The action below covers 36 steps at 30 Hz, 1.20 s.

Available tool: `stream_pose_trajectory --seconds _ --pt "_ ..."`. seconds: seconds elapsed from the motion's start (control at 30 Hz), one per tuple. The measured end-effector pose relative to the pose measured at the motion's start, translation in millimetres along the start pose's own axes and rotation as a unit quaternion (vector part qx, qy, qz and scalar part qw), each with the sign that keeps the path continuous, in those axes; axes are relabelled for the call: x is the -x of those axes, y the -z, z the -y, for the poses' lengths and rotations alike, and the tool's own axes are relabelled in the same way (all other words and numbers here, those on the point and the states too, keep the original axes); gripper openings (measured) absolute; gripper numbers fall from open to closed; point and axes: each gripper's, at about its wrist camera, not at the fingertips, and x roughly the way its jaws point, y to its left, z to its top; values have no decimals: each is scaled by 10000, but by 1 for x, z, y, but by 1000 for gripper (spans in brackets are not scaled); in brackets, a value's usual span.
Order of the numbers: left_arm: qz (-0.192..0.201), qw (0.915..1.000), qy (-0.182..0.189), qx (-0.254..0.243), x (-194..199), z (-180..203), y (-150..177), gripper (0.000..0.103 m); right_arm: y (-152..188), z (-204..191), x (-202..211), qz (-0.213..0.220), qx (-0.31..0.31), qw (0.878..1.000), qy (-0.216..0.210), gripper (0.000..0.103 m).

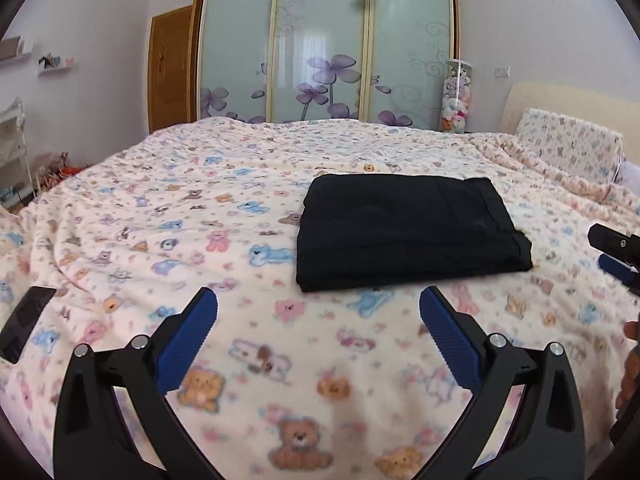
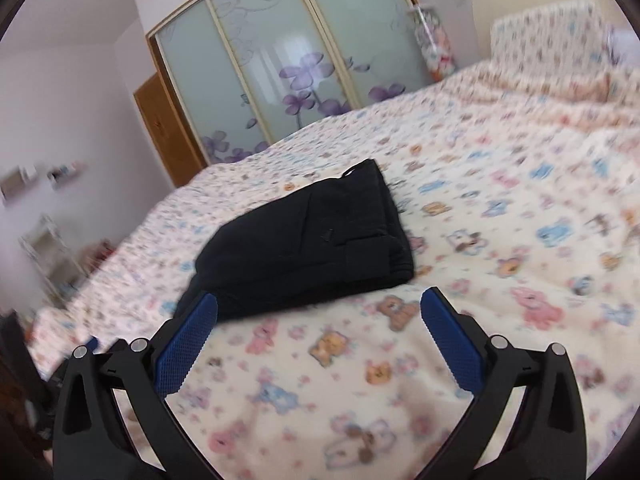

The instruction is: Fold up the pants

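Black pants (image 1: 408,232) lie folded into a compact rectangle on the bed, ahead of my left gripper (image 1: 318,312) and a little to its right. That gripper hangs open above the blanket, nothing between its blue pads. In the right wrist view the same folded pants (image 2: 308,240) sit just beyond my right gripper (image 2: 318,312), towards its left finger. It is open too and holds nothing. The tip of the right gripper (image 1: 616,256) shows at the right edge of the left wrist view.
A bear-print blanket (image 1: 180,220) covers the whole bed. A pillow (image 1: 568,148) and headboard stand at the far right. Frosted wardrobe doors (image 1: 324,48) with purple flowers rise behind the bed. A black device (image 1: 24,320) lies on the blanket at the left. A hand (image 1: 630,360) shows at the right edge.
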Motion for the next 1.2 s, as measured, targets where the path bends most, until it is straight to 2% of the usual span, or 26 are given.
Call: stream_pose_trajectory --seconds 0.1,0.3,0.47,0.57,0.7,0.93,1.2 --pt "100 9997 -160 -181 0 8 5 101 12 -9 9 200 305 9985 417 102" --pt "65 9990 -79 -443 -7 20 11 101 27 -24 1 234 911 9914 914 102" --pt "-88 9988 -112 -470 -16 24 13 101 35 -29 -12 68 1015 9902 953 102" --pt "-321 9986 -170 -383 -24 22 13 101 38 -32 -20 -60 1055 9895 987 102" --pt "-503 9983 18 -285 -31 20 15 101 41 -38 -24 -76 1147 9878 1051 102" --pt "-560 9979 273 -146 -31 21 17 101 43 -40 -25 -104 1118 9865 1192 102" --pt "-379 9973 284 -563 -23 39 20 101 45 -40 -28 -128 1155 9847 1297 102"
